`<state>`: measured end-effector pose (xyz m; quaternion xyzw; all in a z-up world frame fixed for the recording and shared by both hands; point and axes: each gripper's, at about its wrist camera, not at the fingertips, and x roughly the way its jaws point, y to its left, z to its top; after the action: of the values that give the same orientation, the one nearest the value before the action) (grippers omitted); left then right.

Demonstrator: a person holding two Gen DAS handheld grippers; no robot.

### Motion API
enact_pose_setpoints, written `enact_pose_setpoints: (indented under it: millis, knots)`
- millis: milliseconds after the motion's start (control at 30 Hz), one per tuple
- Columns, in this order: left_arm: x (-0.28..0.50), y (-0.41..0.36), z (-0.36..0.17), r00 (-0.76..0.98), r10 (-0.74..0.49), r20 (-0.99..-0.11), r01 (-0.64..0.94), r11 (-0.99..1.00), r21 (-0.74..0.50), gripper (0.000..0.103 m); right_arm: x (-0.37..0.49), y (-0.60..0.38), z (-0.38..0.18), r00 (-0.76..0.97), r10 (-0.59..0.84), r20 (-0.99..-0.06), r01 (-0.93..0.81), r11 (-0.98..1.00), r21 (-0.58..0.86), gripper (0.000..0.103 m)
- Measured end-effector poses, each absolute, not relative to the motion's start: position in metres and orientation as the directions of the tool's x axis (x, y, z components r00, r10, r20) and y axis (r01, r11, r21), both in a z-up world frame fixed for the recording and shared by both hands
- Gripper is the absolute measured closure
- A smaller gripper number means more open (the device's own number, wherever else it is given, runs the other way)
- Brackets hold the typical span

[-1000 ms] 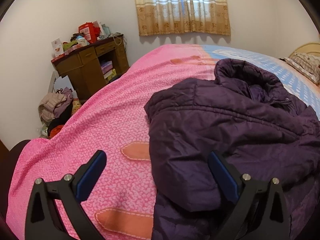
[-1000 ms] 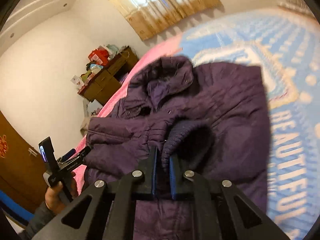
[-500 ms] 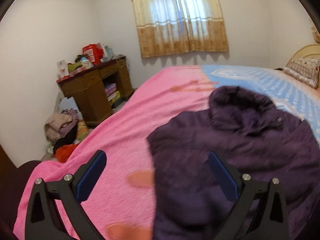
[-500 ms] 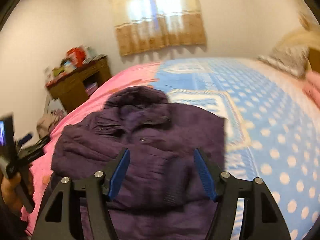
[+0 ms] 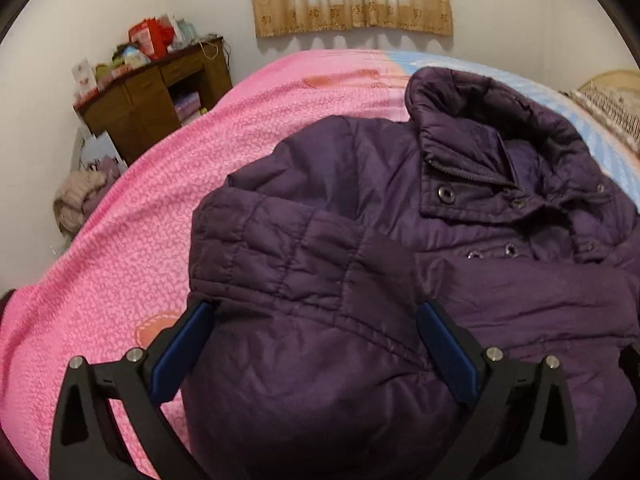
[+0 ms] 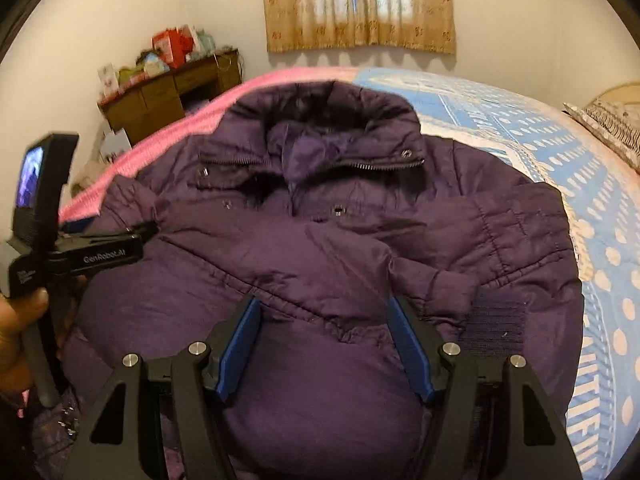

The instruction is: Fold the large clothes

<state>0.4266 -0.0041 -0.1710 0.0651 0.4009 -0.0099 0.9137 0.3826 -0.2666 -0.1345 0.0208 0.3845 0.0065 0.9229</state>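
A dark purple padded jacket (image 5: 360, 184) lies front up on the bed, collar toward the window, both sleeves folded across its chest. My left gripper (image 5: 314, 312) hovers open just above the folded left sleeve, its blue pads wide apart with nothing pressed between them. In the right wrist view the jacket (image 6: 320, 240) fills the middle. My right gripper (image 6: 323, 304) stands open over its lower front, holding nothing. The knit cuff (image 6: 492, 320) of the right sleeve lies loose just right of its fingers. The left gripper (image 6: 146, 230) shows at the jacket's left side, held by a hand (image 6: 16, 320).
The bed cover is pink (image 5: 140, 240) on the left and blue with white dots (image 6: 580, 168) on the right. A cluttered wooden desk (image 5: 148, 96) and a pile of clothes (image 5: 76, 200) stand left of the bed. A pillow (image 6: 616, 120) lies at the far right.
The right gripper, shut on the knit cuff a second ago, has opened and let it go. Both grippers drew back, then came down closer over the jacket.
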Motion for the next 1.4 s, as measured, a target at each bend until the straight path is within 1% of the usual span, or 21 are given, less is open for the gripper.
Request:
enact_pose_setpoints:
  millis: [133,300,1133,1400]
  knots:
    - [0.427,-0.004,-0.173,0.676,0.043,-0.736,0.061,0.992,0.114,0.0,0.387,-0.262,-0.141,0.679,0.02,-0.733,0.003,1.0,0.03,0.036]
    - [0.432,-0.009,-0.177,0.664,0.072,-0.744,0.057,0.988,0.147,0.0,0.392,-0.254,-0.145,0.668,-0.024,-0.743,0.008,1.0,-0.025,0.035]
    - [0.432,-0.01,-0.176,0.659,0.084,-0.747,0.05,0.987,0.155,0.0,0.395,-0.247,-0.148,0.657,-0.068,-0.751,0.01,0.997,-0.082,0.035]
    - [0.431,-0.012,-0.177,0.66,0.102,-0.744,0.045,0.984,0.174,0.0,0.394,-0.243,-0.149,0.659,-0.092,-0.747,0.013,0.994,-0.111,0.035]
